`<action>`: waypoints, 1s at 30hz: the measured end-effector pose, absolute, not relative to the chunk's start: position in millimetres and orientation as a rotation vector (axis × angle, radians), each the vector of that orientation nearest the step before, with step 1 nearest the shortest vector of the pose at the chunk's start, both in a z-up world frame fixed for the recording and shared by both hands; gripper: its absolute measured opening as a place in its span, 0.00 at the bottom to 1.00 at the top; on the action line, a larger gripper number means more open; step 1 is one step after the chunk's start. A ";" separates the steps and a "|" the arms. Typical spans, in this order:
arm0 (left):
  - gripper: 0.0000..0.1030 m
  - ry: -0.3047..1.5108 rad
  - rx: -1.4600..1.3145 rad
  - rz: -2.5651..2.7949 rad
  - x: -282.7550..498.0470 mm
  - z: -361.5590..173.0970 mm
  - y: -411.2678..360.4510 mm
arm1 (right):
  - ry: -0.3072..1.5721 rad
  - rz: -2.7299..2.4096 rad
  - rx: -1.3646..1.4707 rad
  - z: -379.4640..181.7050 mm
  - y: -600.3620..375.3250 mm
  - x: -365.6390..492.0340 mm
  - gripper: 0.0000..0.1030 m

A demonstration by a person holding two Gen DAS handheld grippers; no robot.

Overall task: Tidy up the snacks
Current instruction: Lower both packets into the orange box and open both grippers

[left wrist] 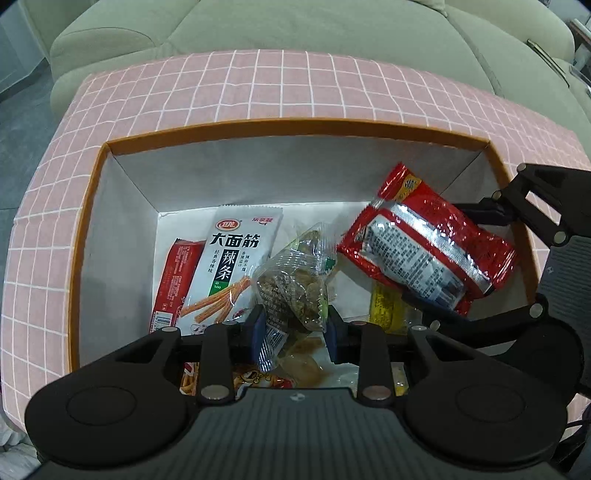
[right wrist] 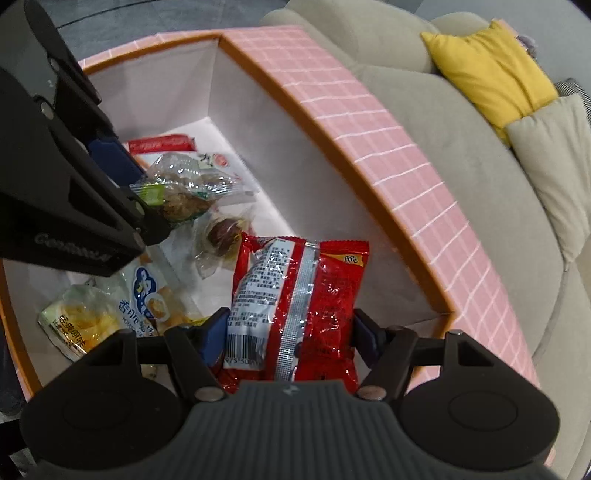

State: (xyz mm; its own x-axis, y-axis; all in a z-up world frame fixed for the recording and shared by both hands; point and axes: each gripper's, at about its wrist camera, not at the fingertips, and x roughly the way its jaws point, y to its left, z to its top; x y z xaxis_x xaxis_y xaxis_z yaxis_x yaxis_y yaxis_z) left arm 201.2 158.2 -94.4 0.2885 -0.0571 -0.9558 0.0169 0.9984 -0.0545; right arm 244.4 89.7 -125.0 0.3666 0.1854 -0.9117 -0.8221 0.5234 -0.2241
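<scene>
Right now both grippers are held over a big box with pink checked sides, an orange rim and white inner walls. The left gripper has its jaws shut tight on a clear snack bag with brown bits inside, which is held up above the box floor. The right gripper has its jaws clamped on a shiny red snack bag, back side up with the barcode showing. This red bag is also held up inside the box, near the right wall.

On the box floor a white spicy-stick packet is seen lying beside a red packet, at the left. A yellow packet is seen under the red bag. From the right wrist view, a pale chip bag and a small clear wrapped sweet are seen lying on the floor too.

A soft grey-green sofa is seen behind the box, with a yellow pillow on it.
</scene>
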 end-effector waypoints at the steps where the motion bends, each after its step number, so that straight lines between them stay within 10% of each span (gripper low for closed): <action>1: 0.36 1.280 -0.034 -0.051 201.5 -94.6 158.1 | 0.998 0.738 -0.769 -127.4 89.5 245.3 0.65; 30: 0.63 1.137 0.027 -0.092 172.2 -12.6 144.6 | 0.997 0.727 -0.668 -71.8 60.2 239.3 0.85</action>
